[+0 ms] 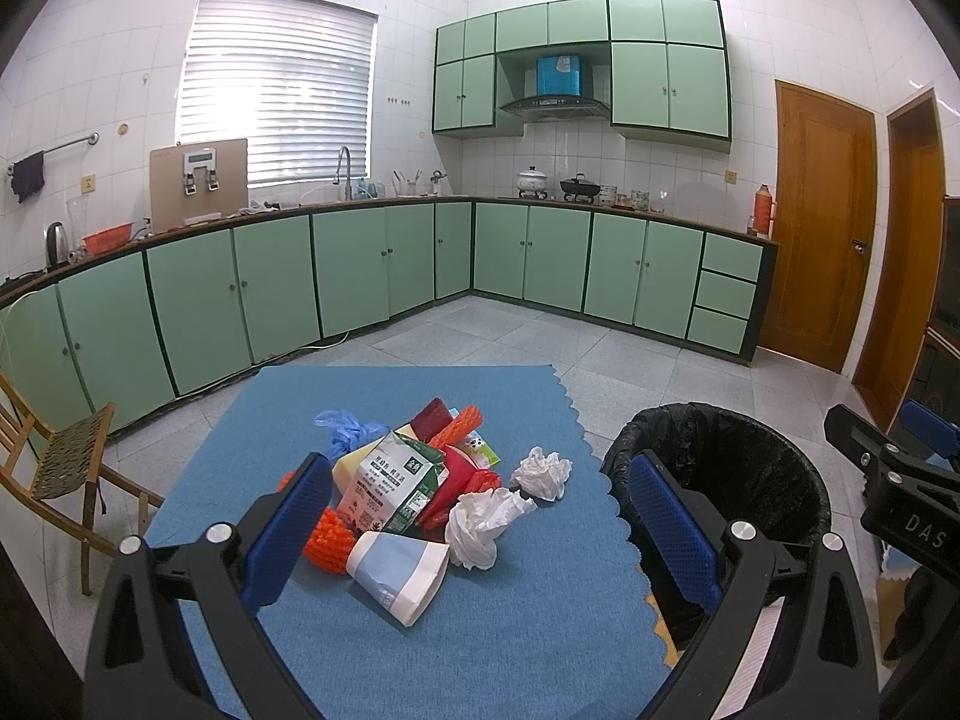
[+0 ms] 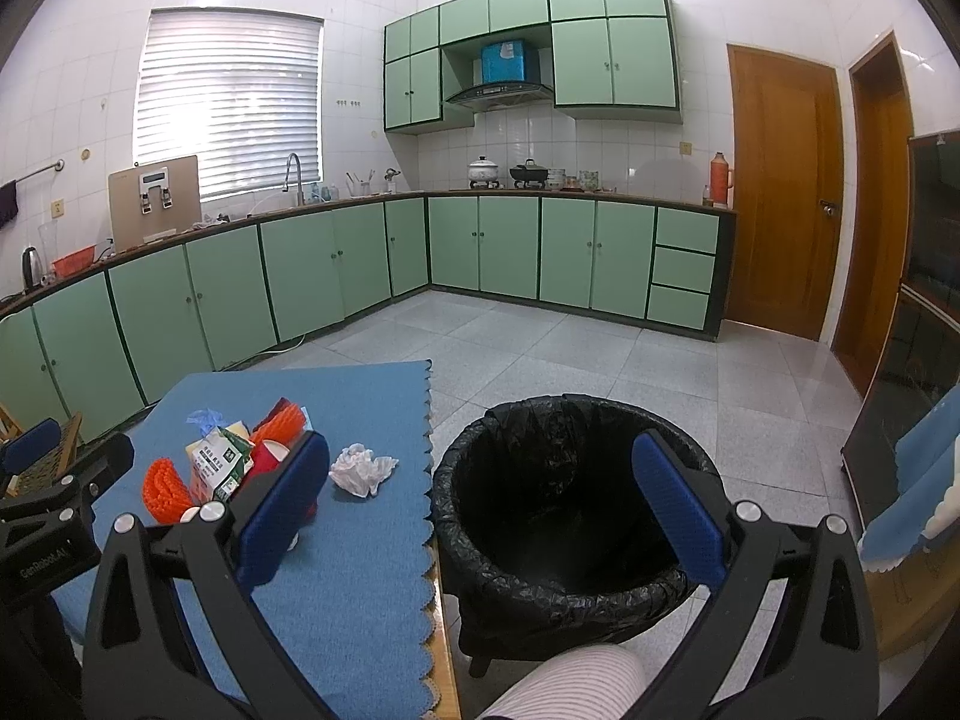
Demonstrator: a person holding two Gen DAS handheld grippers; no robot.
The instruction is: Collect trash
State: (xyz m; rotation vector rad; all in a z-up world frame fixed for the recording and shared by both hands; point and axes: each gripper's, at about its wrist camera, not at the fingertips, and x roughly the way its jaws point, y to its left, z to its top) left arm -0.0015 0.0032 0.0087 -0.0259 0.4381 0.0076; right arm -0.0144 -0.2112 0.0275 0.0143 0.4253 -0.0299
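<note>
A pile of trash lies on the blue cloth [image 1: 480, 648]: a green-and-white carton [image 1: 393, 480], a pale blue paper cup [image 1: 399, 570] on its side, orange foam nets [image 1: 327, 540], a red wrapper [image 1: 456, 480], a blue plastic glove [image 1: 348, 429] and two crumpled white tissues [image 1: 483, 522] [image 1: 540, 473]. My left gripper [image 1: 474, 516] is open and empty, hovering above the pile. The black-lined trash bin [image 2: 558, 516] stands to the right of the table. My right gripper [image 2: 480, 486] is open and empty above the bin's left rim. One tissue [image 2: 362, 468] and the pile [image 2: 222, 462] show on the cloth there.
A wooden chair [image 1: 66, 468] stands left of the table. Green cabinets [image 1: 360, 264] line the far walls across a tiled floor [image 2: 570, 348]. Wooden doors [image 2: 780, 192] are at the right. My striped knee [image 2: 576, 684] is below the bin.
</note>
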